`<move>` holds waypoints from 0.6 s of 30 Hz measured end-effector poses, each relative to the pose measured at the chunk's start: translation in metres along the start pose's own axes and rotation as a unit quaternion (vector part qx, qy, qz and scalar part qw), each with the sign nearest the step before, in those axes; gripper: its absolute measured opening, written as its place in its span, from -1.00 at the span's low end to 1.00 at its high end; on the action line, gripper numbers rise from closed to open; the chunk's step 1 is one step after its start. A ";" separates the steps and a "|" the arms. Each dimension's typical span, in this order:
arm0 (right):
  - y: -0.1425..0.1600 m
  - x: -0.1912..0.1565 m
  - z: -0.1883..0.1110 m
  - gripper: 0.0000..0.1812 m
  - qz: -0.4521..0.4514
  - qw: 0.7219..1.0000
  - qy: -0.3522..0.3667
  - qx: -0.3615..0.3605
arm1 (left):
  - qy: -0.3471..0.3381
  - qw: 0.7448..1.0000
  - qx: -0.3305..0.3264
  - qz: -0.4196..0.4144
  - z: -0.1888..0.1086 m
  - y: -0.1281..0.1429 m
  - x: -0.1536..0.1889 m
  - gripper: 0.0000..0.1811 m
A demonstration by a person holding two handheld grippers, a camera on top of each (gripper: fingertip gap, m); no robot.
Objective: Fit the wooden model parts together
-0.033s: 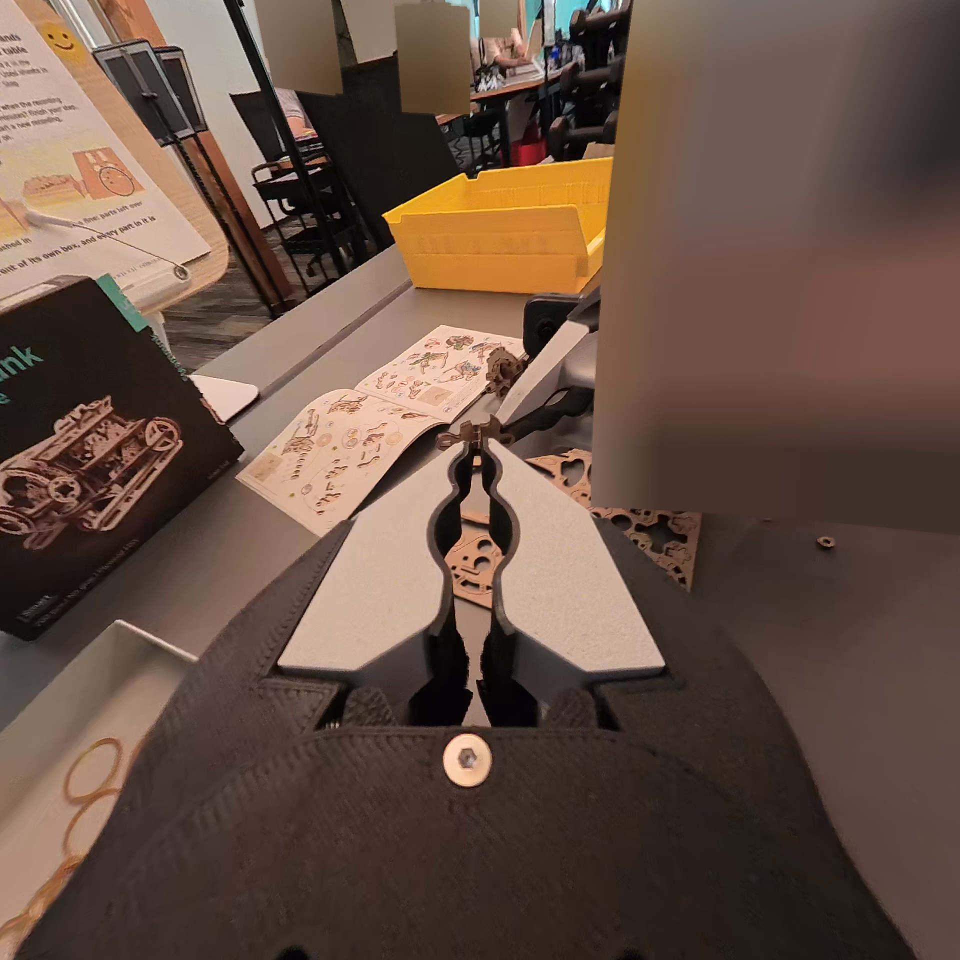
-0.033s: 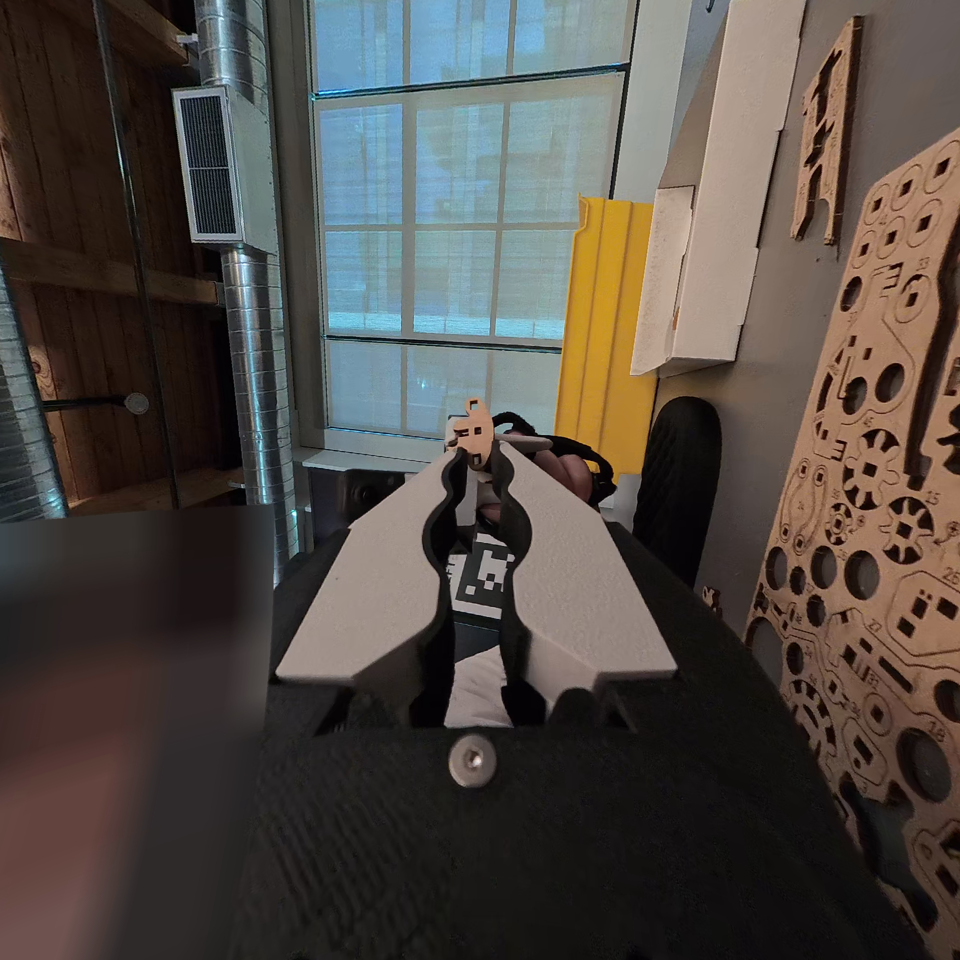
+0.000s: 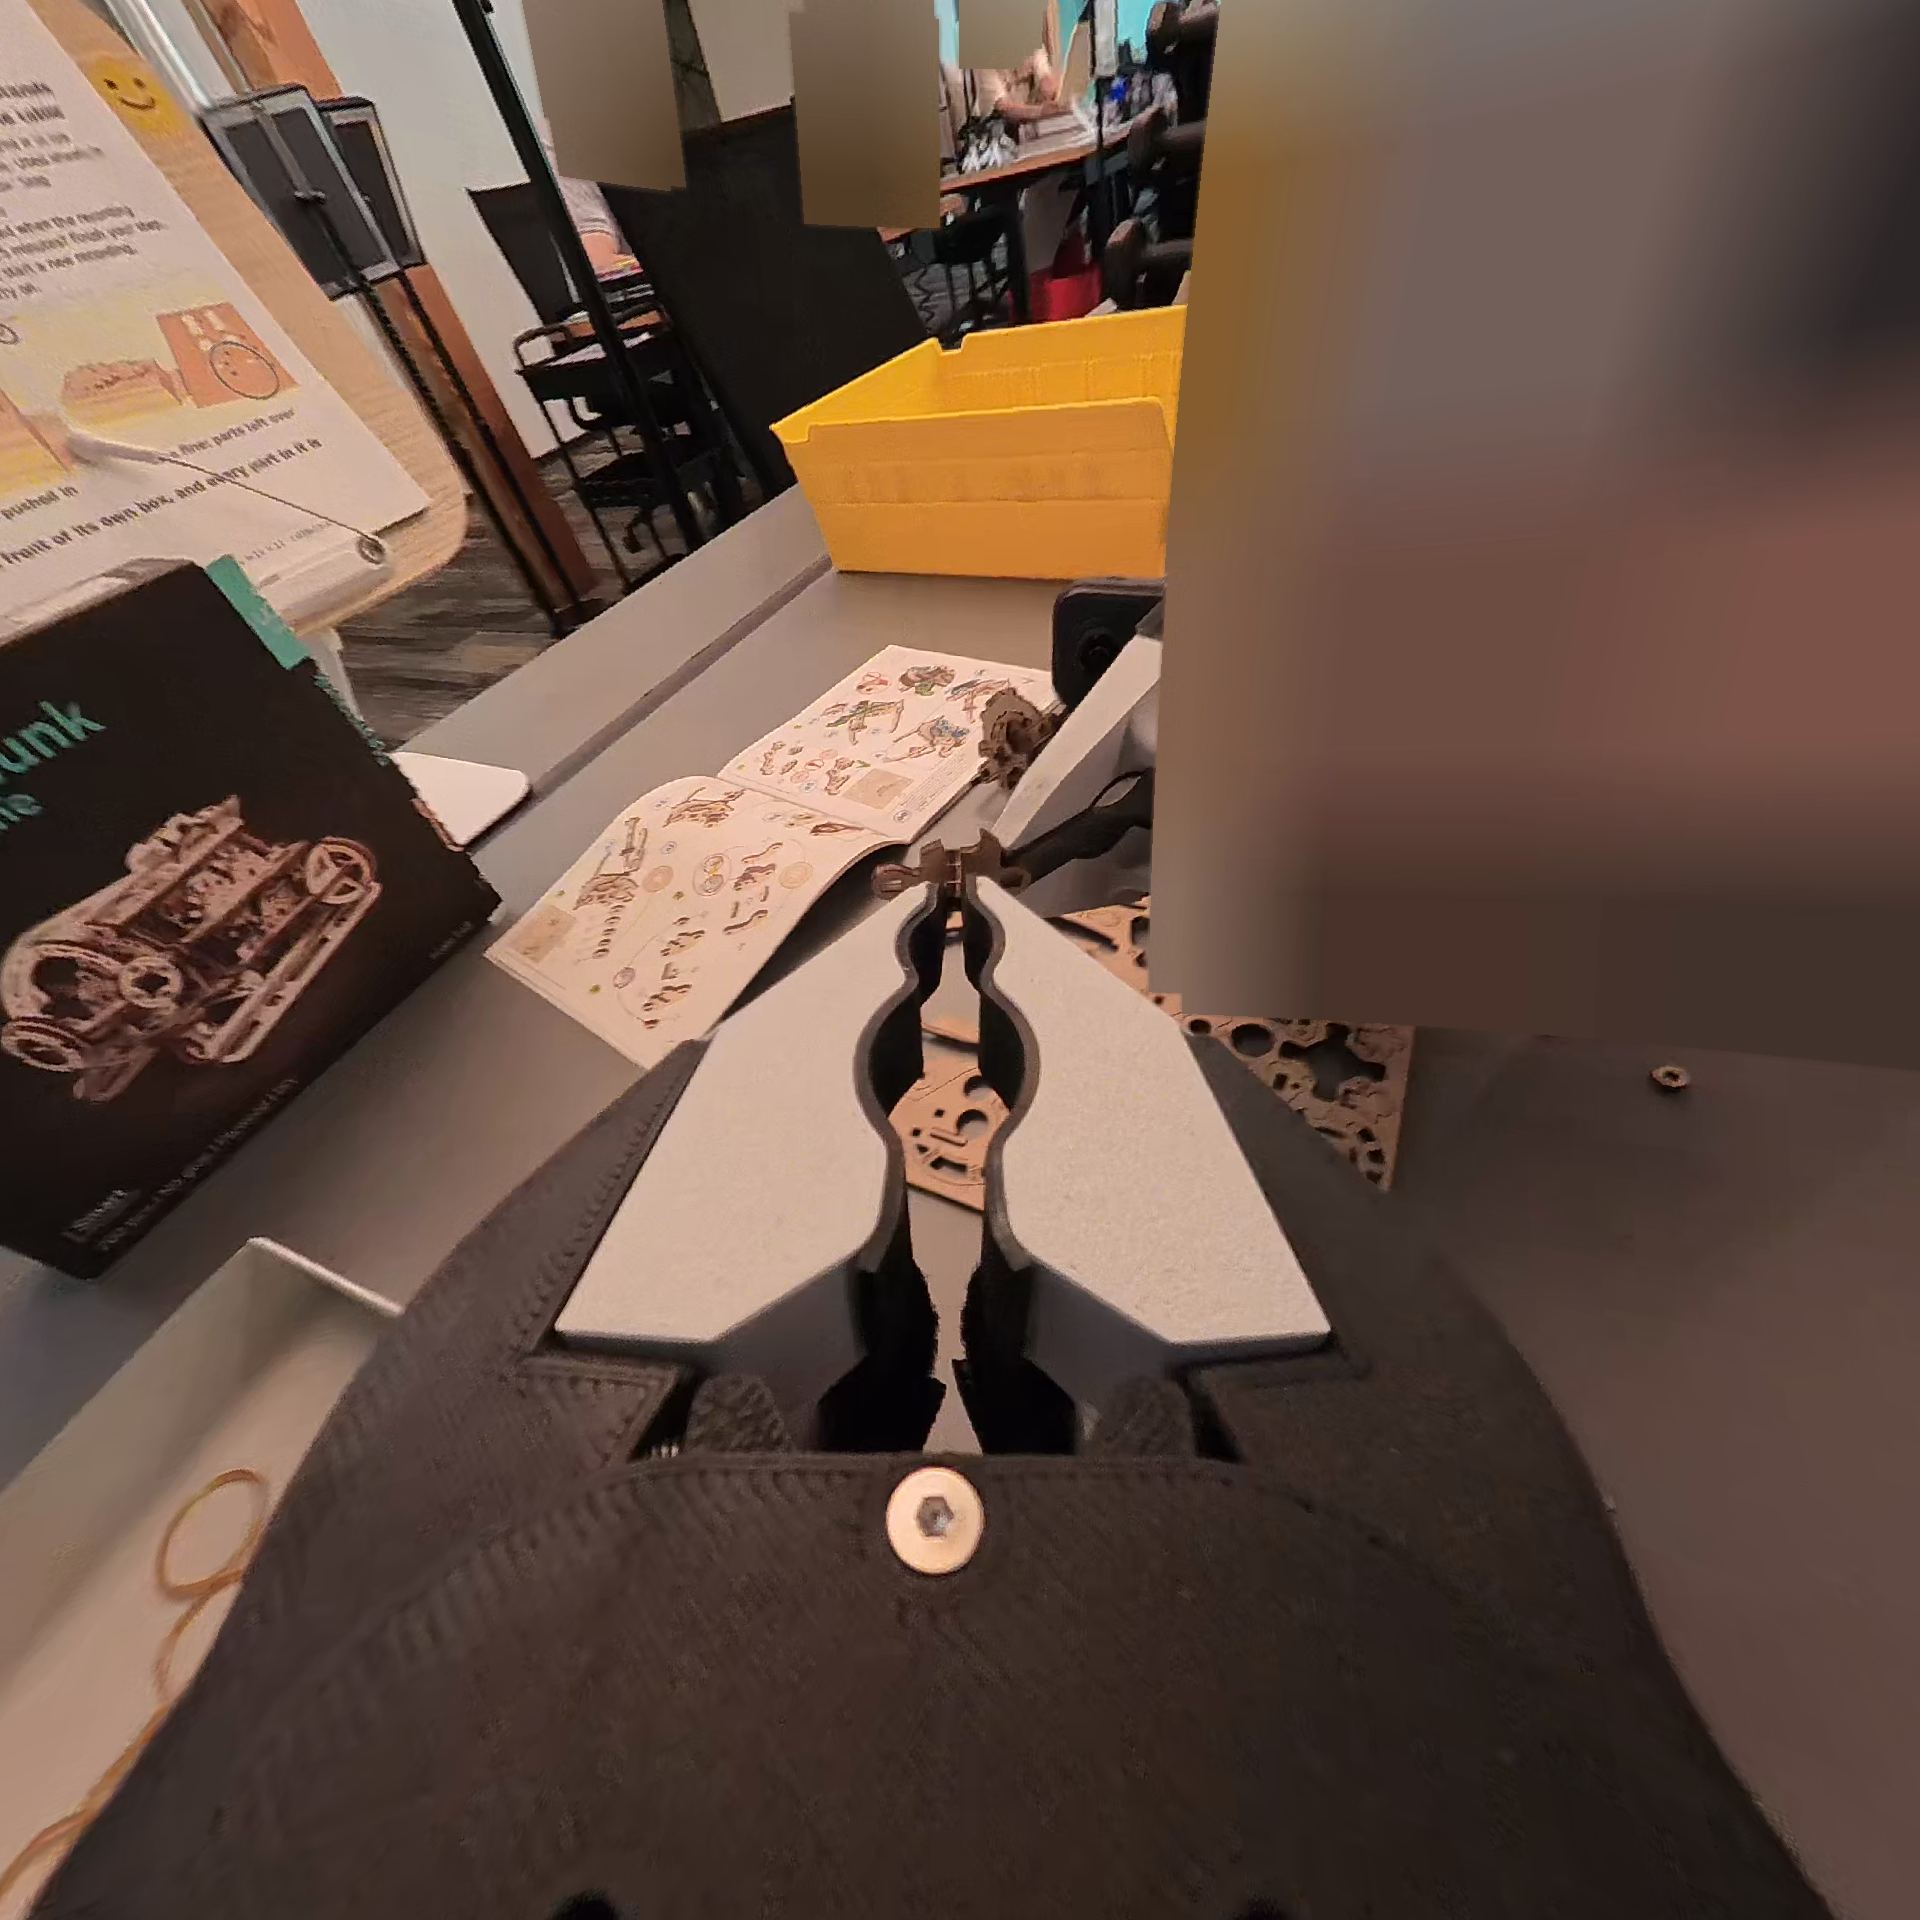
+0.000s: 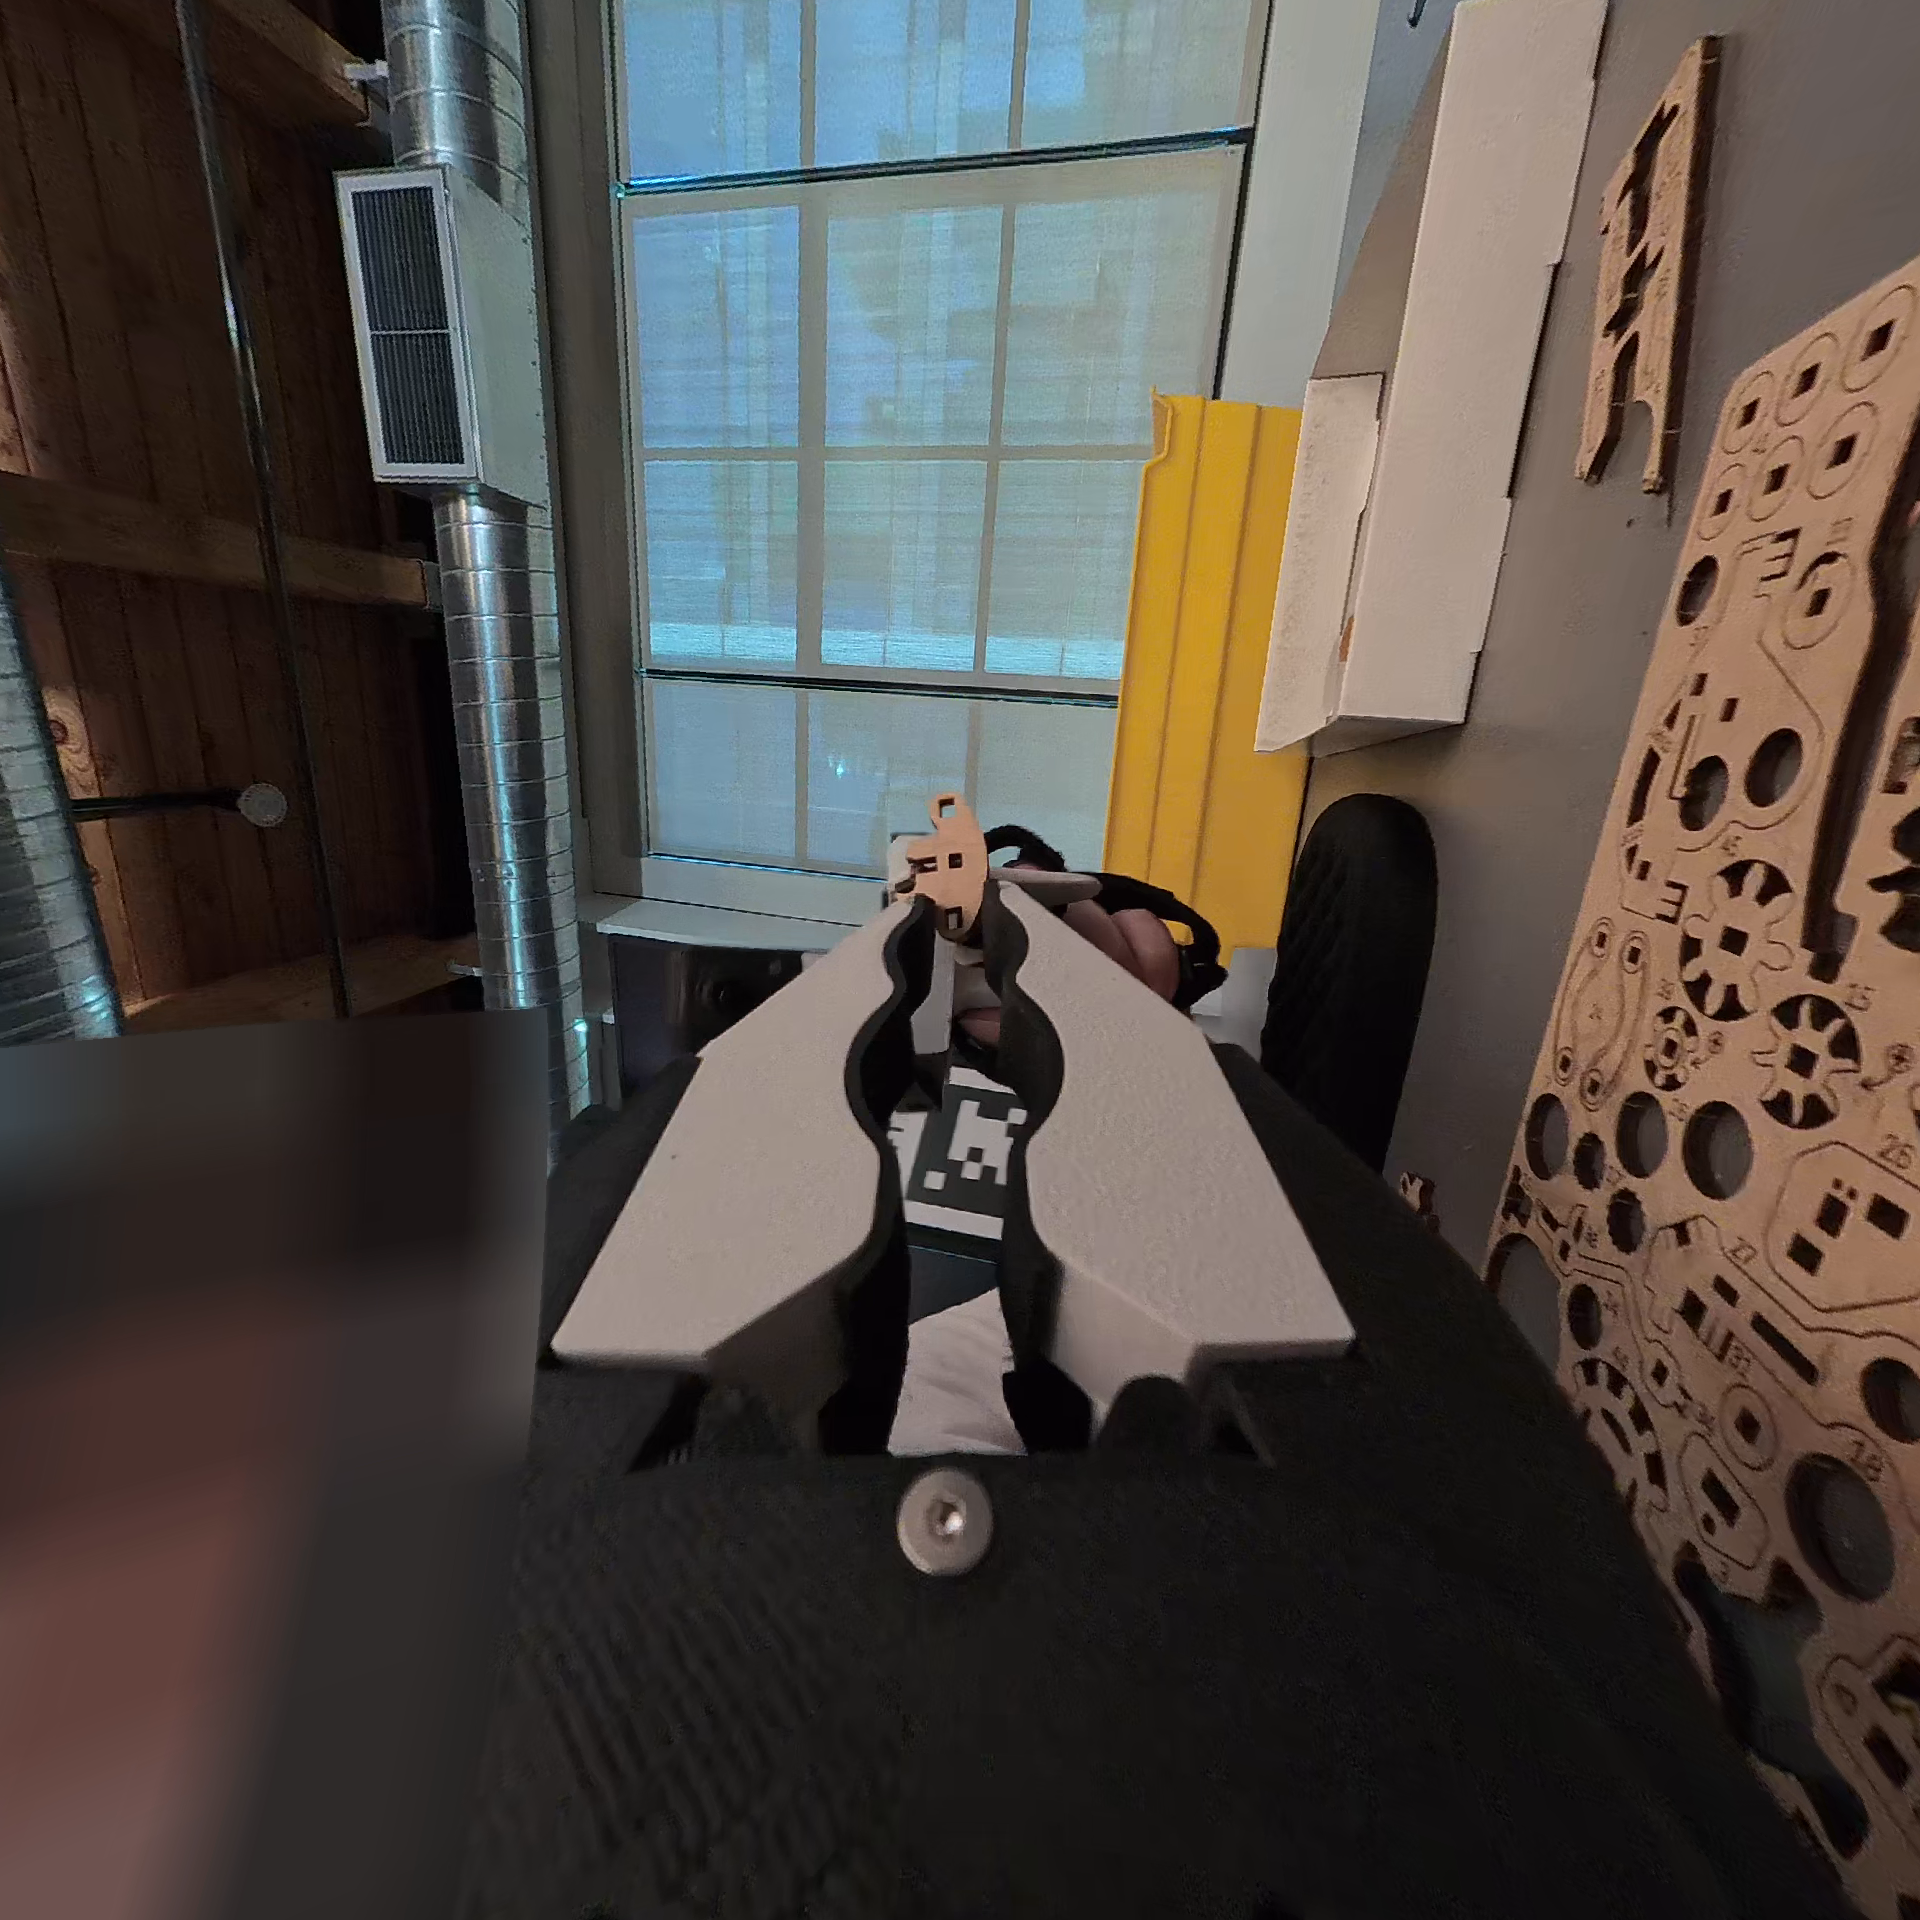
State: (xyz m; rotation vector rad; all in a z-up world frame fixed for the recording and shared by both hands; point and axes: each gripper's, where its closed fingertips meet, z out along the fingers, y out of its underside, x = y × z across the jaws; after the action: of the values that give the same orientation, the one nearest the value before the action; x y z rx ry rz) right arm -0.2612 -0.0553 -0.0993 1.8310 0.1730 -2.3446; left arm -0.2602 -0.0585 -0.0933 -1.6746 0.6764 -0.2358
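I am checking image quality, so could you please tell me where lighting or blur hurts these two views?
Left wrist view: dim warm light, the wooden part at the tongs' tips dark. Right wrist view: bright window backlights, yet the wooden part reads clearly. Both carry blur patches.

Bare grey table point(image 3: 1662, 1299) lies right; booklet point(image 3: 769, 831), black box point(image 3: 208, 914) and yellow bin point(image 3: 987, 478) crowd left and ahead.

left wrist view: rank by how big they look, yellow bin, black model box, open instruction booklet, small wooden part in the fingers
1. black model box, though it sits nearest
2. yellow bin and open instruction booklet, too alike to rank
3. small wooden part, by far smallest
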 end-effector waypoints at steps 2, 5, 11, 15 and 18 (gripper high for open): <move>0.000 0.001 0.000 -0.93 -0.009 1.000 0.007 0.001 | -0.012 1.000 -0.007 0.020 0.000 0.001 0.000 -0.99; -0.001 0.002 0.001 -0.93 -0.026 1.000 0.016 0.001 | -0.027 0.999 -0.014 0.043 0.001 0.002 -0.001 -0.99; 0.001 0.002 0.002 -0.93 -0.081 0.996 0.040 -0.010 | -0.043 0.995 -0.024 0.085 0.000 0.002 -0.001 -0.98; 0.002 0.001 0.002 -0.93 -0.108 0.993 0.047 -0.026 | -0.049 0.991 -0.025 0.118 0.000 0.001 0.000 -0.98; 0.003 0.000 0.002 -0.93 -0.120 0.991 0.047 -0.041 | -0.040 0.991 -0.022 0.124 -0.001 0.000 0.001 -0.98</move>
State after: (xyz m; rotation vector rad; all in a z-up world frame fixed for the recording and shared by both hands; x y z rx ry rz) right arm -0.2621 -0.0589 -0.0994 1.9789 0.5201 -2.3618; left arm -0.2598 -0.0600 -0.0938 -1.6136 0.8254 0.0245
